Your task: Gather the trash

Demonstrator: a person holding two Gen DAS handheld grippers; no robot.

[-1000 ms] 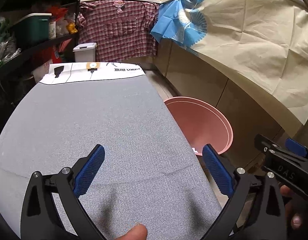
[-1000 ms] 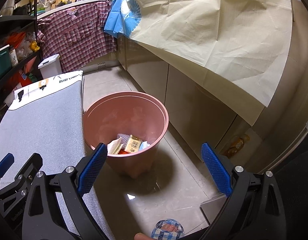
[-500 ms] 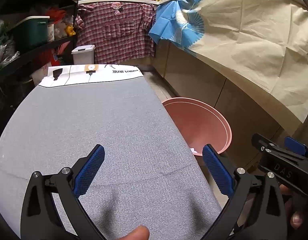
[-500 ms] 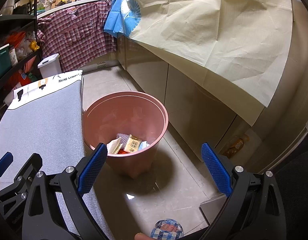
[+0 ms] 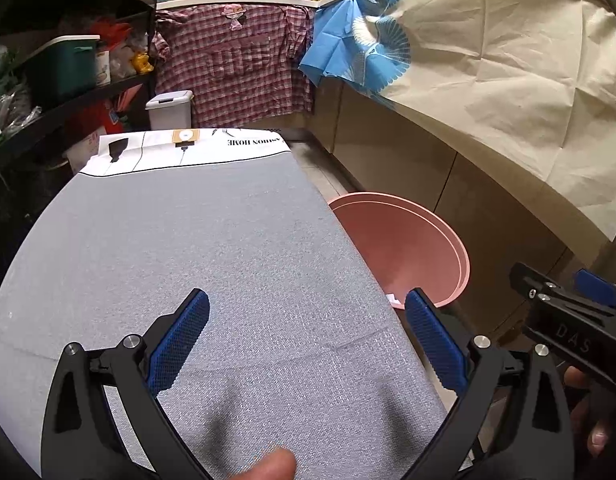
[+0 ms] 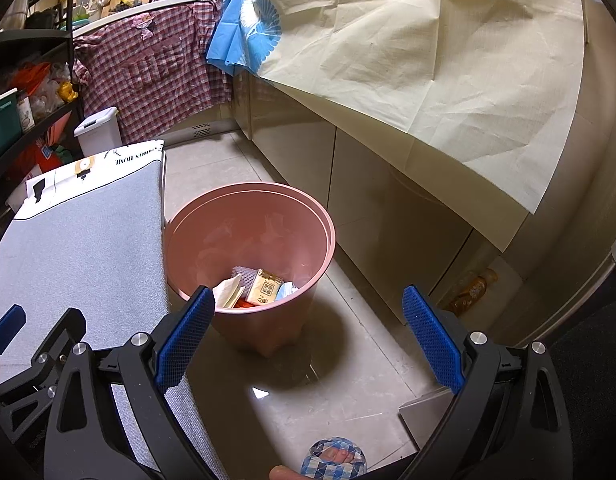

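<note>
The left tool [image 5: 308,338] hangs over the grey table [image 5: 211,248] with its 2 blue-padded fingers [image 5: 179,340] spread wide apart and nothing between them. A fingertip [image 5: 267,465] shows at the bottom edge of that view. The right tool [image 6: 308,334] is held just past the table's right edge, over the tiled floor [image 6: 332,384], its fingers equally wide apart and empty. Each tool is visible at the edge of the other's view. A foot in a checked slipper [image 6: 334,458] stands on the floor below the right tool.

Just beside the table's right edge stands a pink bin [image 6: 312,216], upright on the floor. The trash [image 6: 255,286] lies at its bottom: a white crumpled paper, a tan packet with a square printed mark, a pale blue piece and something orange underneath. From the left view only the bin's rim and inner wall show.

Beyond the bin runs a row of beige cabinets [image 6: 360,188], draped from above with a cream sheet [image 6: 448,64] and a blue cloth [image 6: 247,32]. A bottle [image 6: 472,290] lies at the foot of the cabinets. At the far end of the table a small white lidded bin [image 5: 169,110] sits on the floor, with a red checked shirt [image 5: 235,68] hanging behind it and dark shelves [image 5: 55,80] to the left.
</note>
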